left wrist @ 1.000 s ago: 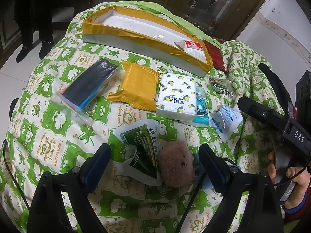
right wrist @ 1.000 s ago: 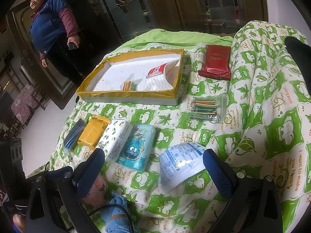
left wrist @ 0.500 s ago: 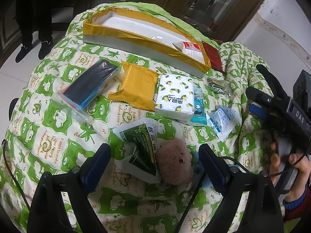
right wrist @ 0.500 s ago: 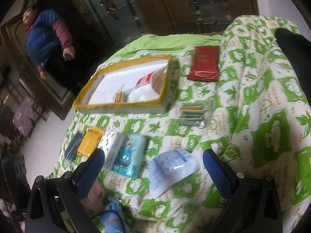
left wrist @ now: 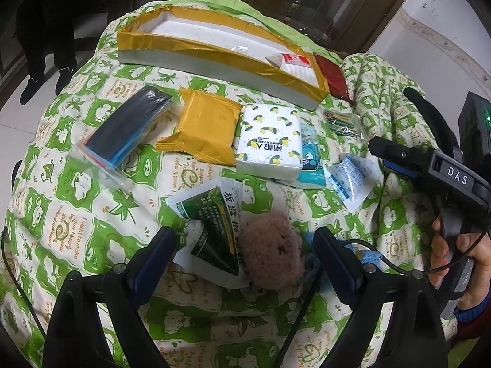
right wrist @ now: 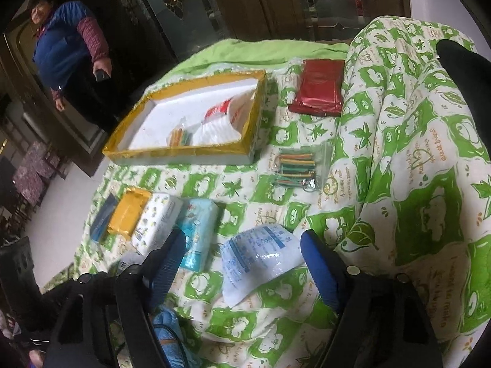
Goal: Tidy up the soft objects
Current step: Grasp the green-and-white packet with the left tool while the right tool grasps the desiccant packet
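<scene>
My left gripper [left wrist: 242, 245] is open over a green and white packet [left wrist: 211, 230] and a pink fuzzy plush [left wrist: 271, 250], both between its fingers on the quilt. My right gripper [right wrist: 242, 245] is open above a white and blue pouch [right wrist: 254, 260]; it also shows in the left wrist view [left wrist: 353, 178]. A yellow-rimmed white tray [left wrist: 196, 46] at the back holds a red and white packet [right wrist: 224, 116] and a small bag of coloured sticks [right wrist: 179, 136]. The right gripper's body [left wrist: 429, 168] shows at the right of the left wrist view.
On the green and white quilt [right wrist: 414, 153] lie a black bagged bundle [left wrist: 129, 125], a yellow packet [left wrist: 202, 128], a white tissue pack [left wrist: 270, 141], a blue tissue pack [right wrist: 196, 233], a bag of coloured sticks [right wrist: 297, 168] and a red packet [right wrist: 319, 89]. A person [right wrist: 67, 58] stands beyond the far edge.
My right gripper has swung and dropped closer to the white and blue pouch. My left gripper has barely moved. Nothing was picked up.
</scene>
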Available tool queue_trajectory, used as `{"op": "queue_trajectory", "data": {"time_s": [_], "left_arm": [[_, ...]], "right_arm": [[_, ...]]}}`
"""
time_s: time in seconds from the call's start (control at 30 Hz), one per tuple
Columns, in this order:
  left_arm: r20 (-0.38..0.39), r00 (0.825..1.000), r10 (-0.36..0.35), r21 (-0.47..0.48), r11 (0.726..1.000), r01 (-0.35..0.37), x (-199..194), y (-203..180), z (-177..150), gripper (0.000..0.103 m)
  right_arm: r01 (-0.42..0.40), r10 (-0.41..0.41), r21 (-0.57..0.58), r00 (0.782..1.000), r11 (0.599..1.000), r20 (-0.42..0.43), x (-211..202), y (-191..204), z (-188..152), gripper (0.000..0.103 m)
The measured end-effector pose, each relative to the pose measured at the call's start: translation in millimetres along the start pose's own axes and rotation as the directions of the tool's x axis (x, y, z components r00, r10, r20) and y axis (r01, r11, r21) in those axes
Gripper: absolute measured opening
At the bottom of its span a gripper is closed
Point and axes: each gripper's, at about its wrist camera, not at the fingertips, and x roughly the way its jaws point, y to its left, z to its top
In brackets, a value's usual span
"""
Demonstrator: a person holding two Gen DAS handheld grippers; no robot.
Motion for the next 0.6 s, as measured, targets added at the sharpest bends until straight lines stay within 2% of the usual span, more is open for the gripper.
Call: {"op": "queue_trajectory", "data": {"time_s": [0.17,0.27,0.37,0.5,0.6], "left_arm": [[0.035,0.999,0.01,0.001,1.0,-0.01,-5,0,2,0.091],[0.07,0.998,-0.004,-0.038,0.999,0.007,-15,10,4,0.091],[0.069,0.997,0.018,-0.085,0.996,-0.012,-14,21,6,0.09],[-0.002,0.998,0.062,-0.07,0.996,-0.062,1,22,6,0.069],[-0.009,0.997,0.082,-0.053,0.995,-0.082,6,20,6,0.068]], "right_arm": [[0.001,-0.001,0.005,1.0,1.0,0.0,1,-1,-1,0.081],[-0.009,0.009,0.019,1.0,1.0,0.02,-3,-3,0,0.081],[-0.009,0.009,0.017,1.0,1.0,0.028,-5,-2,0,0.081],[-0.003,0.003,-0.001,1.0,1.0,0.029,-6,2,0,0.081],[0.0,0.0,-0.005,1.0,1.0,0.031,-7,3,0,0.079]]}}
